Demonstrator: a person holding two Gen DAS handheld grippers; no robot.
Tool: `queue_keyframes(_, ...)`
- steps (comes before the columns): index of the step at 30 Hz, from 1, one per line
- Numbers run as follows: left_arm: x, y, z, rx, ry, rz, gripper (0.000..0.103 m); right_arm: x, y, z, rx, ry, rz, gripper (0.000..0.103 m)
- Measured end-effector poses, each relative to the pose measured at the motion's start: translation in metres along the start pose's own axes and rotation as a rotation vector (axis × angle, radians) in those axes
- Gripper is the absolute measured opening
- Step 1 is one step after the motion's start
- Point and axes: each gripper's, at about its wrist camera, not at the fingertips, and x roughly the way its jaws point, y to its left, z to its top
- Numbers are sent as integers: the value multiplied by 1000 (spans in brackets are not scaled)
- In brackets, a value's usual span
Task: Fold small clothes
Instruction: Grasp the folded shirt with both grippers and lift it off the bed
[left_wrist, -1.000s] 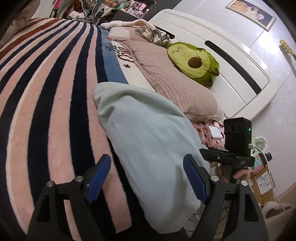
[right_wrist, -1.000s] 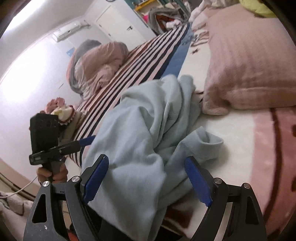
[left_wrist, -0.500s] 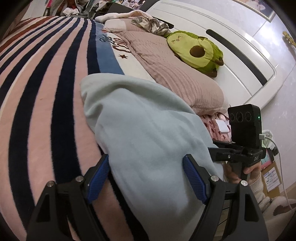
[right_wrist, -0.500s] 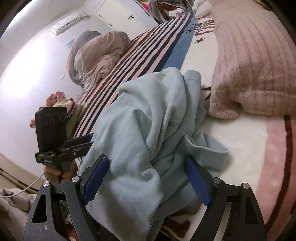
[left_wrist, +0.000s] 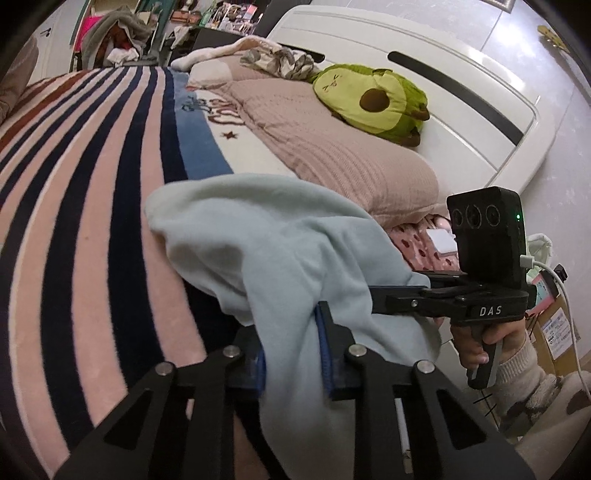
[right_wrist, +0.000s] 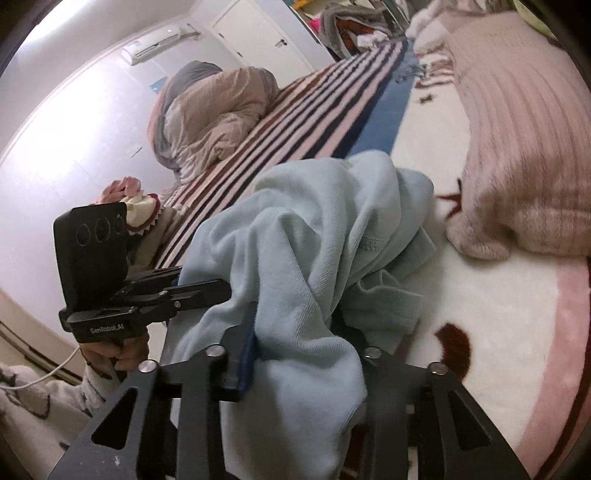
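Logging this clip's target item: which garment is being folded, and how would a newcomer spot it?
On the striped blanket of the bed, near its front edge beside the pink ribbed pillow, lies the crumpled pale blue top. It is the only plain light-blue cloth there.

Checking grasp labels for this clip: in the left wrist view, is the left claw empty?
No: the left claw has its blue pads pressed on a fold of the light blue garment, which hangs through it.
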Motion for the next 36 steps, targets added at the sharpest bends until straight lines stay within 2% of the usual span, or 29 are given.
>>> queue_keyframes(2, -9, -3, 1, 12, -19, 7, 19, -3, 5, 2, -6, -18, 12, 22)
queue_keyframes(9, -68, -11, 7, 65, -128, 51, 18, -14, 48, 18, -64, -104, 70, 19)
queue_keyframes(16, -167, -8, 22, 137, -269, 149, 17, -8, 132, 51, -195, -167, 139, 18)
queue_keyframes(18, -187, -3, 23, 148, -289, 185, 17, -1, 155, 59, -228, -167, 143, 18)
queue_keyframes(20, -200, 14, 20, 111, -275, 205, 17, 14, 177, 68, -245, -141, 137, 18)
queue_keyframes(23, -197, 42, 5, 59, -237, 224, 17, 41, 188, 69, -240, -81, 121, 18)
queue_keyframes(26, -182, 75, -12, -10, -190, 248, 17, 78, 178, 63, -199, -1, 123, 18)
queue_keyframes(32, -159, 128, -39, -131, -142, 247, 16, 163, 153, 43, -157, 163, 103, 18)
queue_keyframes(34, -156, 139, -45, -152, -132, 235, 17, 178, 148, 38, -141, 193, 108, 22)
queue_keyframes(35, -155, 144, -48, -162, -125, 229, 20, 182, 146, 37, -140, 195, 101, 27)
queue_keyframes(36, -158, 150, -54, -173, -119, 223, 23, 183, 145, 37, -141, 193, 85, 39)
